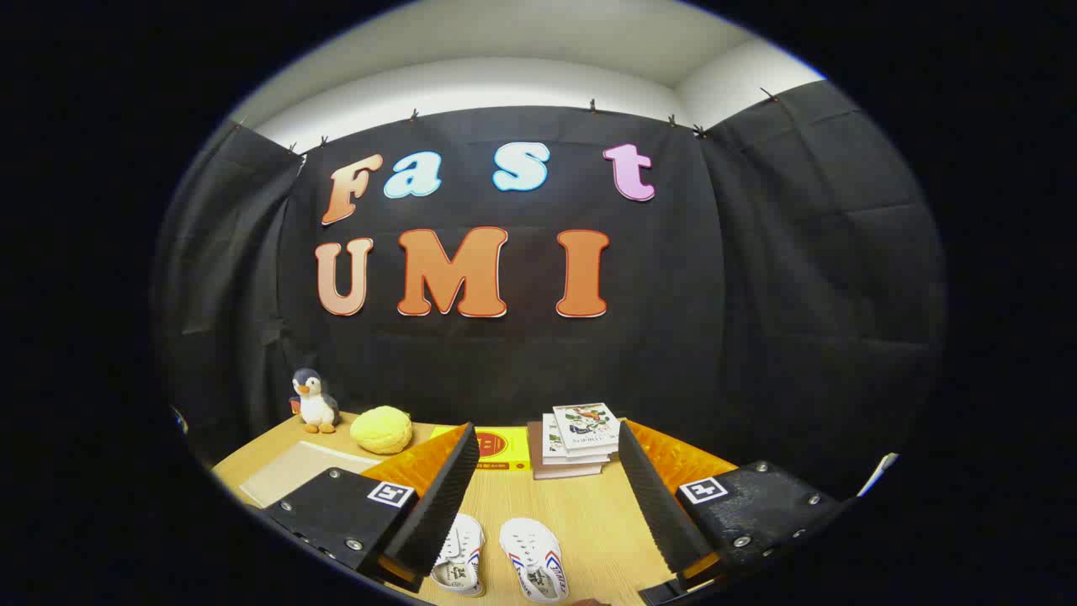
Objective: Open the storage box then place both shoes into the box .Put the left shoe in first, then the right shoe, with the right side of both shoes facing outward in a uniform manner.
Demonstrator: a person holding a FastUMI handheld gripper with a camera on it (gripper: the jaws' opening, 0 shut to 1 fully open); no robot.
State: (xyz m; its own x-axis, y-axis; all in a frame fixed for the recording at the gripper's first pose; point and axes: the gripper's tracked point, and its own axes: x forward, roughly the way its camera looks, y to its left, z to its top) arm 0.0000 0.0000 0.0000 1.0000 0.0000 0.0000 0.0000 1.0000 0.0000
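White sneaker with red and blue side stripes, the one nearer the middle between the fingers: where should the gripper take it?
Probably across the heel collar of the white sneaker with red and blue side stripes, coming from above. It lies sole down on the wooden table, opening upward, giving a thin rim. The gripper is open above it.

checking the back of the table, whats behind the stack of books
Behind the stack of books hangs the booth's black cloth wall. The books cover the table's back edge there. The open tool holds nothing.
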